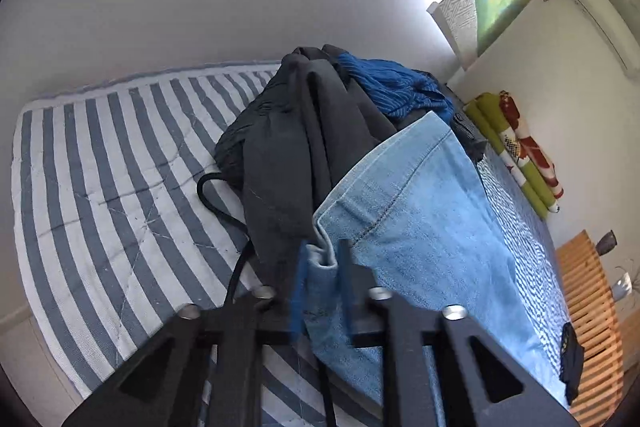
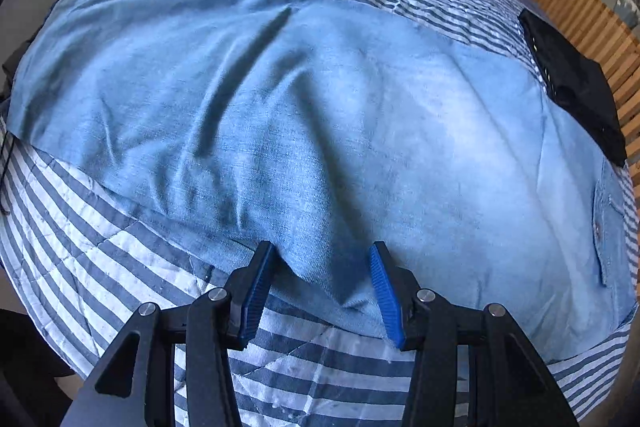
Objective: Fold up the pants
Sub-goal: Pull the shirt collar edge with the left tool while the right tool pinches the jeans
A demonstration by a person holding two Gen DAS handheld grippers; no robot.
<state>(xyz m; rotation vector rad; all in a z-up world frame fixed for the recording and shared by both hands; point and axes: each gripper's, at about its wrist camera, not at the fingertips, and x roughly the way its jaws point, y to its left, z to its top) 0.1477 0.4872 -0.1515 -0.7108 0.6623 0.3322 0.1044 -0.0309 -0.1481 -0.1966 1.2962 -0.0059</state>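
Light blue denim pants lie spread across a blue-and-white striped bedspread. In the left wrist view my left gripper is shut on the hem end of the pants, lifting that edge off the bed. In the right wrist view my right gripper stands open, its blue-padded fingers on either side of a raised fold at the near edge of the pants. The fold sits between the jaws without being pinched.
A heap of dark grey and blue clothes lies on the bed beside the pants. A folded black garment rests near the slatted wooden panel. Green patterned bedding lies along the wall. A black cord trails over the bedspread.
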